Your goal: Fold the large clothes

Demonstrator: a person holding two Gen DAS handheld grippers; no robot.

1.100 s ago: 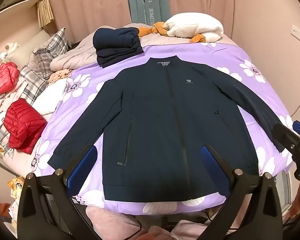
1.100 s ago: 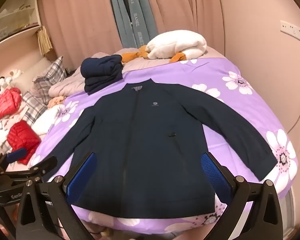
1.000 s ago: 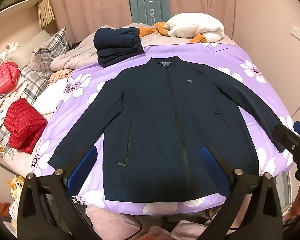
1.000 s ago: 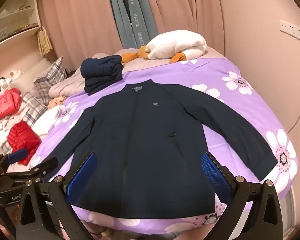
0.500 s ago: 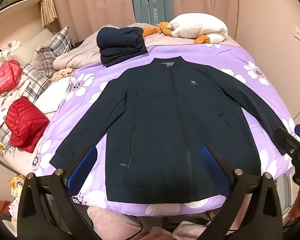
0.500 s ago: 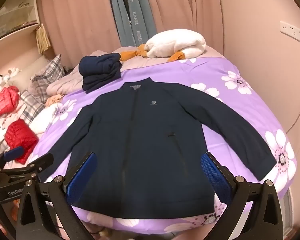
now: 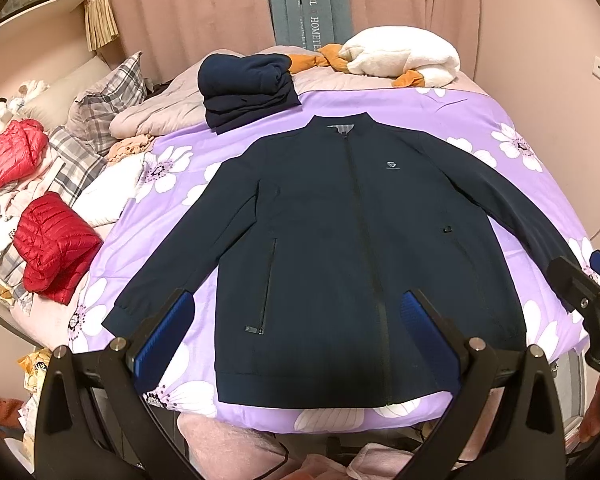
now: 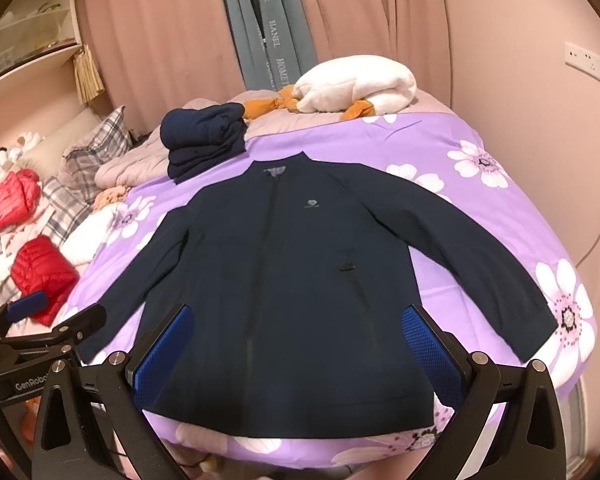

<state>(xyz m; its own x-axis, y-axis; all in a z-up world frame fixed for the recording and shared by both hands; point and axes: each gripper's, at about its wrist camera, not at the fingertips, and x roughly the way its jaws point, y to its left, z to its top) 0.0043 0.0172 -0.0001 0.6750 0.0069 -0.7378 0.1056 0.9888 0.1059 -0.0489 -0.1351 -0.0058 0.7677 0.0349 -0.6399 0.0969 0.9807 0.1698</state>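
You've got one navy jacket spread flat, front up, zipped, both sleeves angled out, hem at the near edge of the bed. Behind its collar sits one stack of folded navy clothes, touching the purple floral sheet's far edge. Two red puffer jackets lie in the pile of laundry on your left, one near, one farther back. One white plush with orange parts rests at the head of the bed, one plaid pillow to the left of the stack. Room: pink curtains with a grey-green hanging strip in the middle, pink wall with a socket plate on the right, shelf at upper left. Your left claw is spread wide, empty, hovering above the hem, touching nothing. Your right claw is likewise wide apart, empty, above the jacket's lower front, clear of the fabric. Each claw shows at the other view's edge.
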